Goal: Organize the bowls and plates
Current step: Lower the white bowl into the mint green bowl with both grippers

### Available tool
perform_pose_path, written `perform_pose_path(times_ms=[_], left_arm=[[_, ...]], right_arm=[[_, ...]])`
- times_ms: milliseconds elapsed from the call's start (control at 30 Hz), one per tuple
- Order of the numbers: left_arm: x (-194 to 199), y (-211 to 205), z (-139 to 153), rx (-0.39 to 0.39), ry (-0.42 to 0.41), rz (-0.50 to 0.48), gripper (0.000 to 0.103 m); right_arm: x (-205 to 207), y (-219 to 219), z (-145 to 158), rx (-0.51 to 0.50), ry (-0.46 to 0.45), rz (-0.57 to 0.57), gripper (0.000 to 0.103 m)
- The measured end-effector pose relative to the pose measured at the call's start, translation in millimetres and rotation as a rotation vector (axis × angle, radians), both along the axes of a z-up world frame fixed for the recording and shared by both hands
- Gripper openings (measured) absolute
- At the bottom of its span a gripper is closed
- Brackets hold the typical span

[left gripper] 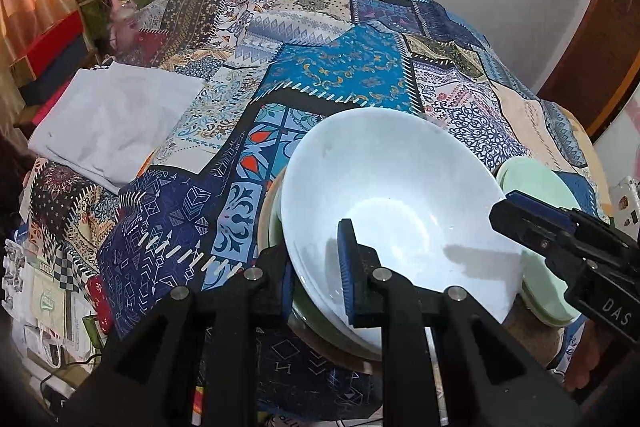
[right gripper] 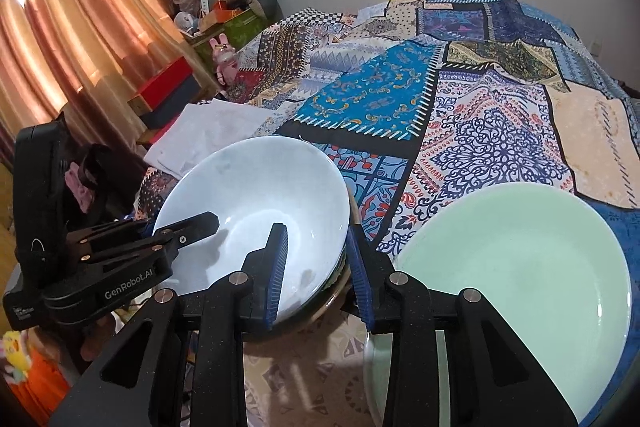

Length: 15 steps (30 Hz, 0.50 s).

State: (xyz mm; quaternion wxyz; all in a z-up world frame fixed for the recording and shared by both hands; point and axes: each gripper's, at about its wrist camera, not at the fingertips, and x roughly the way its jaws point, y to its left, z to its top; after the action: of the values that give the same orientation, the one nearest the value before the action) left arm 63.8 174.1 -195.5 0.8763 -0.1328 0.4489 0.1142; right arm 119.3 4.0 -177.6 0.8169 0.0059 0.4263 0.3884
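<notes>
A white bowl point(left gripper: 392, 187) point(right gripper: 256, 195) rests tilted on top of a stack of bowls point(left gripper: 272, 219) point(right gripper: 332, 291) at the near edge of the patchwork-covered surface. My left gripper point(left gripper: 318, 275) point(right gripper: 182, 223) straddles its left rim, one finger inside and one outside, shut on it. At the opposite rim my right gripper point(right gripper: 318, 267) point(left gripper: 516, 207) stands the same way, shut on the bowl. A pale green plate point(right gripper: 520, 267) point(left gripper: 536, 183) lies just right of the stack, with a clear plate under it.
The patchwork cloth point(left gripper: 352, 67) point(right gripper: 480, 131) stretches away behind the dishes. A folded white cloth point(left gripper: 112, 119) point(right gripper: 208, 131) lies at the left. Boxes, toys and a curtain point(right gripper: 80, 27) crowd the far left. A door point(left gripper: 600, 39) stands at the right.
</notes>
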Motion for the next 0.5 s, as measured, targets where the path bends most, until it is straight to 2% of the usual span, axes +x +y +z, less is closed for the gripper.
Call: perform_pose_path(times_ms=[233, 500], left_arm=[[-7.3, 4.5, 4.6, -0.049, -0.012, 0.007, 0.021], [-11.4, 7.1, 9.1, -0.081, -0.016, -0.008, 0.026]], right_arm=[[-0.2, -5.9, 7.7, 0.009, -0.026, -0.007, 0.035], [7.5, -11.0, 4.2, 0.020, 0.002, -0.025, 0.042]])
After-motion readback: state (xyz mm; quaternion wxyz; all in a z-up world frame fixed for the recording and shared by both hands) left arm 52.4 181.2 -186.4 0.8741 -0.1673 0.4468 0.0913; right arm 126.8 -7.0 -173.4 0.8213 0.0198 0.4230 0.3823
